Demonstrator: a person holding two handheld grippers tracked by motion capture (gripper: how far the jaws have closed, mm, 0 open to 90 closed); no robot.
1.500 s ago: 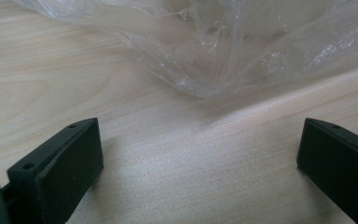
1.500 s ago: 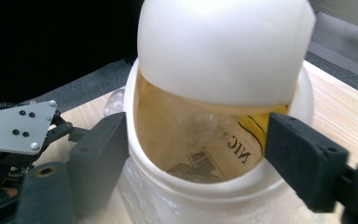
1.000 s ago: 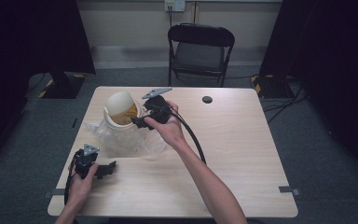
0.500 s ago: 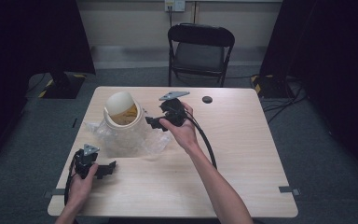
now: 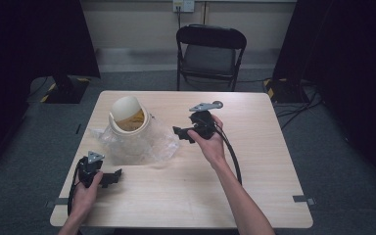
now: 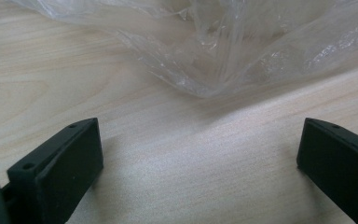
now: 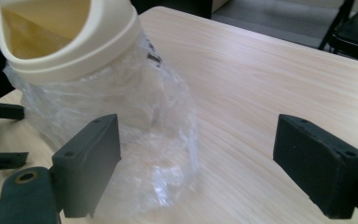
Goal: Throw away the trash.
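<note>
A cream bin (image 5: pixel 127 116) with a domed swing-lid top stands at the table's back left, wrapped below in a crumpled clear plastic bag (image 5: pixel 142 143). My right gripper (image 5: pixel 180 133) hovers just right of the bag, jaws open and pointing left at it, with nothing between them. In the right gripper view the bin (image 7: pixel 67 44) and bag (image 7: pixel 140 126) lie ahead of the open right gripper (image 7: pixel 196 140). My left gripper (image 5: pixel 111 177) rests near the front left edge, open. Its own view has the left gripper (image 6: pixel 198 140) over bare wood, short of the bag's edge (image 6: pixel 214 51).
A black folding chair (image 5: pixel 210 49) stands behind the wooden table (image 5: pixel 254 161). The right gripper's cable (image 5: pixel 234 159) loops across the table beside the forearm. Dark curtains flank the room. A strip of tape (image 5: pixel 303 199) marks the front right edge.
My right gripper has drawn back to the right, from the bin's mouth to just beyond the bag. The left gripper has stayed where it was.
</note>
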